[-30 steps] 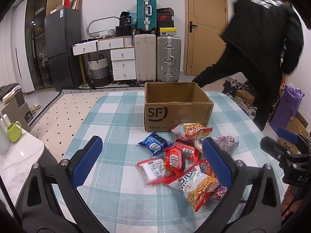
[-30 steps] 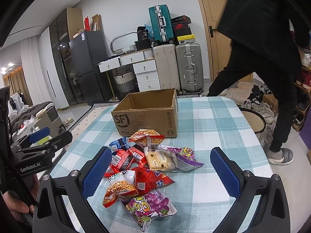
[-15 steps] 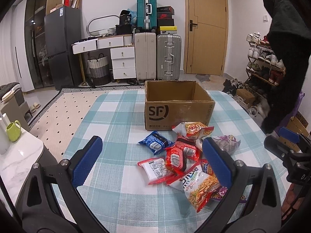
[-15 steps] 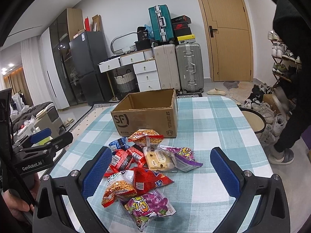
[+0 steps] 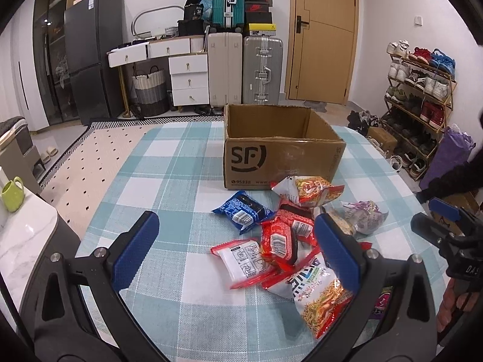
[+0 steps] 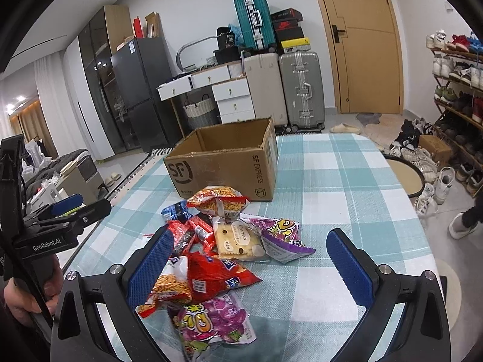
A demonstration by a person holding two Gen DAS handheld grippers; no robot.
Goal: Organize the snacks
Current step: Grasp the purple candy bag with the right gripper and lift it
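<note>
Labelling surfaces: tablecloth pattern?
Teal-and-white check on the tablecloth; clearest in the right wrist view.

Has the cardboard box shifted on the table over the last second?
No. The cardboard box keeps the same place against the checked tablecloth and the snack pile in both views.

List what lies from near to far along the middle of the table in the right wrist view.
Purple candy bag → red snack bag → cracker pack → noodle snack bag → cardboard box.
</note>
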